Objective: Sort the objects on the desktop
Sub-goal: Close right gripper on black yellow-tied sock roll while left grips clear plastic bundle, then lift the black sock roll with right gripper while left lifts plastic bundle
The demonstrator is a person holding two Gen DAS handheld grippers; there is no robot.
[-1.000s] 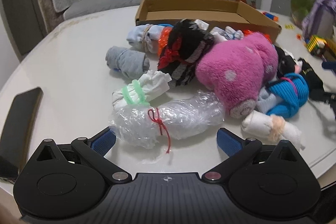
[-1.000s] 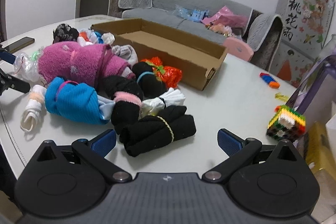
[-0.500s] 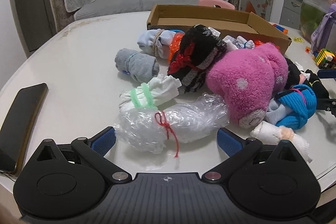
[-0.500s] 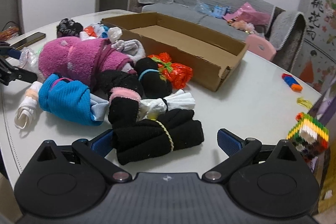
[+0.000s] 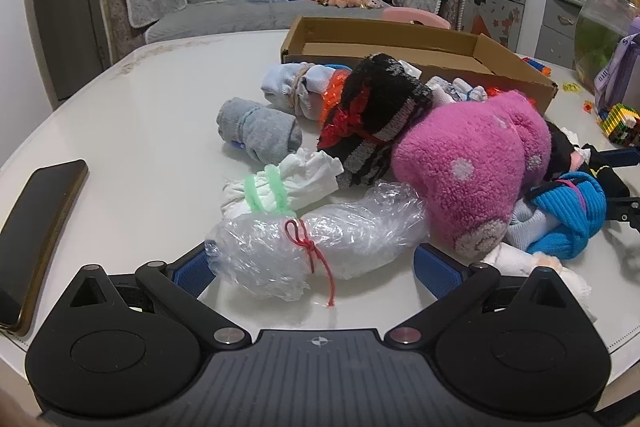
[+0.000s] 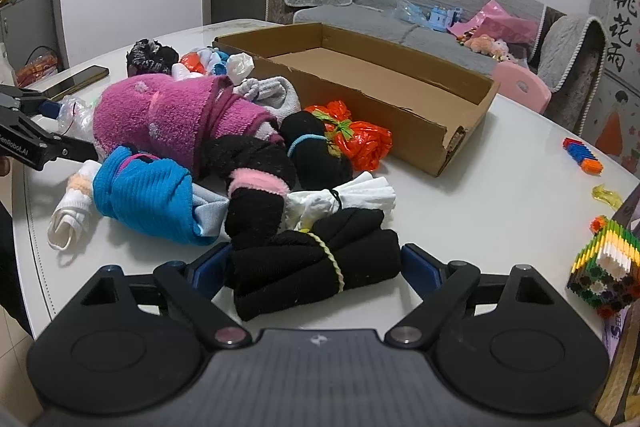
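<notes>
A pile of tied sock bundles lies on the white table (image 5: pixel 140 131) in front of an open cardboard box (image 6: pixel 460 131). My left gripper (image 5: pixel 314 269) is open around a clear plastic bundle (image 5: pixel 340 239) tied with red string; the left pad brushes it and the right pad stands clear. My right gripper (image 6: pixel 316 267) is closing around a black sock bundle (image 6: pixel 304 279) bound with a yellow band. Its pads just reach the bundle's sides and nothing looks squeezed. A fluffy pink bundle (image 5: pixel 468 171) and a blue one (image 6: pixel 148 195) lie between the two grippers.
A dark phone (image 5: pixel 40 227) lies by the table's left edge. A colourful block cube (image 6: pixel 604 279) and small toy pieces (image 6: pixel 582 155) sit on the right, beside a purple box. A grey sofa (image 5: pixel 260 7) and a pink chair back (image 6: pixel 520 87) stand behind the table.
The right jaws have narrowed and moved forward, so the black bundle now lies between the pads. The left gripper has tilted up slightly; the plastic bundle has stayed between its open jaws.
</notes>
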